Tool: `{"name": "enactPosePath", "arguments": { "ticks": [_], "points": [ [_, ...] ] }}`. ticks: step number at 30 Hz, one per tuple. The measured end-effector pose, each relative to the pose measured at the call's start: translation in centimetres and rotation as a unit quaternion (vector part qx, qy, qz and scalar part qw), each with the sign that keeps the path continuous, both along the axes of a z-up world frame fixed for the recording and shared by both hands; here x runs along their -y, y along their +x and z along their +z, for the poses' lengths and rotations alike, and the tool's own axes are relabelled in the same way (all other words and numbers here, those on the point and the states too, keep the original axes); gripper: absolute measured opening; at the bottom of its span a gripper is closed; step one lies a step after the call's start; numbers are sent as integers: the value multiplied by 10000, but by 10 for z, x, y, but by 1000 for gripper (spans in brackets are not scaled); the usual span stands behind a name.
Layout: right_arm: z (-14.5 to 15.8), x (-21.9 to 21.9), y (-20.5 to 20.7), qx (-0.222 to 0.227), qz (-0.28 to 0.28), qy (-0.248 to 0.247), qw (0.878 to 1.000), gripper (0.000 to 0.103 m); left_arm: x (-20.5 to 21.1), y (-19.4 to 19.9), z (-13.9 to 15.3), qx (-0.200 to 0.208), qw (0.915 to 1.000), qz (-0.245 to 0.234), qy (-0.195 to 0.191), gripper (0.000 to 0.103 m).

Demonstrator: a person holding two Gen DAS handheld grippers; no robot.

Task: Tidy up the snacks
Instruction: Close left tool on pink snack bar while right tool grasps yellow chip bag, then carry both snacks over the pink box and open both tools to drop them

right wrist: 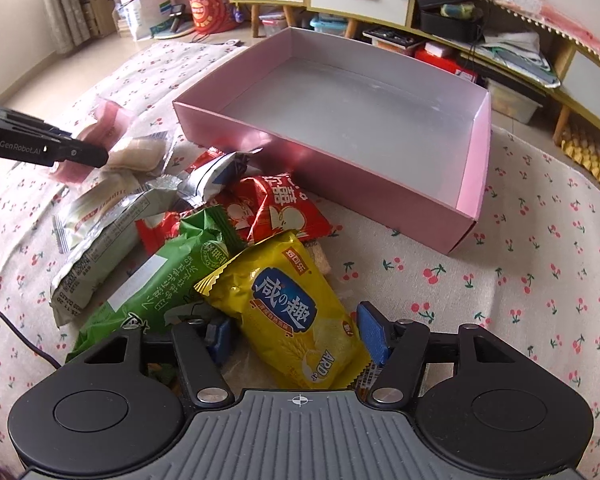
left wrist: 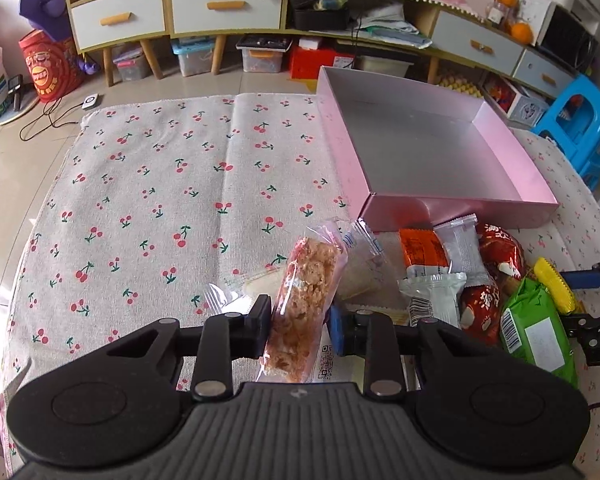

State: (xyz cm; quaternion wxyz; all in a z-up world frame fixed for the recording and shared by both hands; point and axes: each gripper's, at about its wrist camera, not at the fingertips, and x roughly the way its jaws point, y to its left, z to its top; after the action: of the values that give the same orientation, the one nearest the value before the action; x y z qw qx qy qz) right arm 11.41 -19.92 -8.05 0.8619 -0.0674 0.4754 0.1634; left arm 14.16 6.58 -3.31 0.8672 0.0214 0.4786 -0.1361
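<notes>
While the left gripper (left wrist: 299, 322) pinches a clear-wrapped rice bar (left wrist: 304, 300) between its fingers, jaws narrowed onto the wrapper, the bar stands nearly upright, its top leaning toward 1 o'clock above the cloth (left wrist: 160, 184). From the right wrist view the same bar shows as a blurred pink wrapper at 10 o'clock, lifted above the pile.

At 3 o'clock from the bar lies the snack pile: an orange pack (left wrist: 422, 250), a silver pack (left wrist: 462, 248), a red pack (left wrist: 500, 252) and a green pack (left wrist: 540, 328), overlapping one another. A yellow pack (right wrist: 300, 308) rests on top at the near edge, partly over the green one.

The right gripper (right wrist: 296, 334) has its jaws wide, one blue pad on each side of the yellow pack's lower half; whether the pads touch it I cannot tell.

At 12 o'clock from the pile sits a pink box (right wrist: 470, 184), open-topped with a silvery floor, its near wall just beside the red pack. Beyond the table edge, at 12 o'clock, runs a cabinet (left wrist: 224, 6) with white drawers, and a blue stool (left wrist: 584, 120) stands at 2 o'clock.
</notes>
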Motion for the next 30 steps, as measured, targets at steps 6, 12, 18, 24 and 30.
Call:
{"name": "enactPosePath", "arguments": {
  "ticks": [6, 12, 18, 24, 30],
  "points": [
    [14, 11, 2, -208, -491, 551, 9971, 61, -8, 1, 6, -155, 9990, 226, -354, 22],
    [33, 16, 1, -153, -766, 1005, 9919, 61, -2, 6, 17, -107, 9976, 316, -608, 22],
    [51, 22, 11, 47, -1141, 1298, 9849, 61, 8, 19, 28, 9, 9925, 597, -1071, 22],
    [58, 25, 29, 336, -1578, 1526, 9750, 61, 26, 33, 32, 416, 9856, 681, -1488, 22],
    [57, 31, 46, 653, -1944, 1778, 9624, 61, 54, 45, 28, 640, 9855, 473, -1501, 22]
  ]
}}
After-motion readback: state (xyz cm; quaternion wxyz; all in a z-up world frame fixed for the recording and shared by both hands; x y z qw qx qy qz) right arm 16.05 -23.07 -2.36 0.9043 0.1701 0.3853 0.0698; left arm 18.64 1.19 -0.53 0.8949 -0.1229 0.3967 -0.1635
